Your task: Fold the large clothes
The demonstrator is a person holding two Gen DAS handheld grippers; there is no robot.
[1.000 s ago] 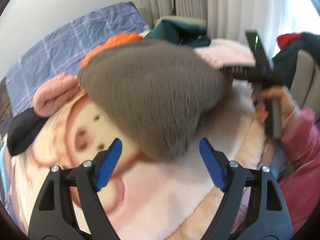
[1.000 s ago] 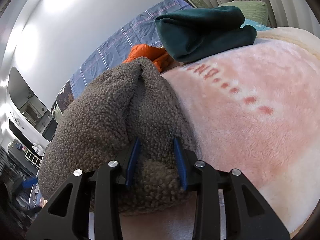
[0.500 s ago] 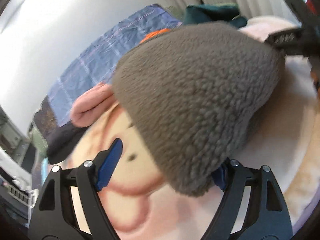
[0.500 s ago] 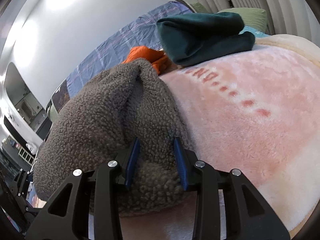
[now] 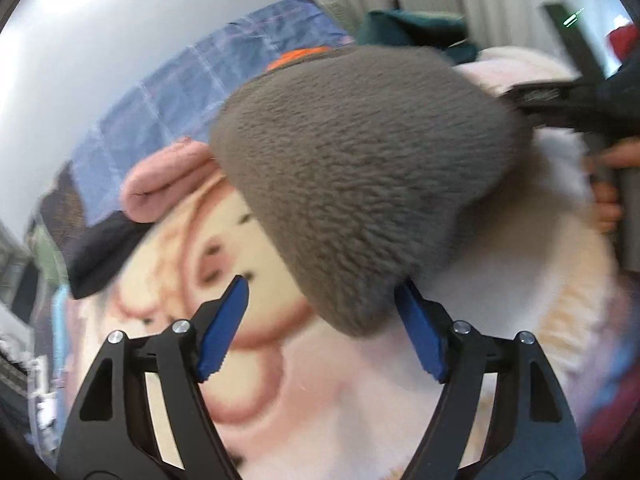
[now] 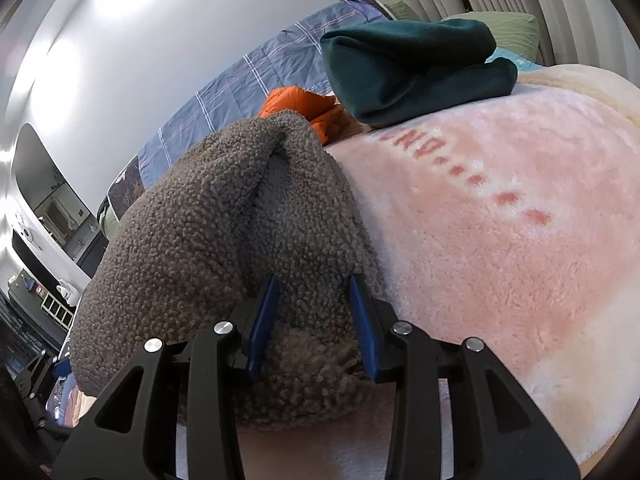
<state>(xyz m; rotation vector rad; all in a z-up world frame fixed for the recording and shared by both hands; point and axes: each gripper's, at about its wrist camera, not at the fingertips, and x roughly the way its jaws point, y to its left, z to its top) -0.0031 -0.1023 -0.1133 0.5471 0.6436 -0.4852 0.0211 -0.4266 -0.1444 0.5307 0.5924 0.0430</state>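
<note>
Grey fleece garment (image 6: pixel 224 248), bunched and lying on the pink printed blanket (image 6: pixel 500 240) covering the bed, near the blanket's front edge. Being pinched at one end by the right gripper (image 6: pixel 312 320), blue pads closed into a thick fold of pile, probably anchoring that end while the other is collected. Left gripper (image 5: pixel 320 328) standing wide, jaws having just been narrowing, the garment's hanging lower tip sitting between them; right-hand pad touching or hidden behind the fleece, left-hand pad clear of it, so no grip yet. Seemingly lining up a second hold, so that both ends can be lifted and spread for folding. Right gripper's handle and the person's hand (image 5: pixel 608 200) showing at the right edge of the left wrist view. Lying toward the blanket's far edge: dark green folded garment (image 6: pixel 416 72), orange cloth (image 6: pixel 308 108); toward its left edge: pink rolled cloth (image 5: pixel 168 180). Left wrist view blurring with motion.
</note>
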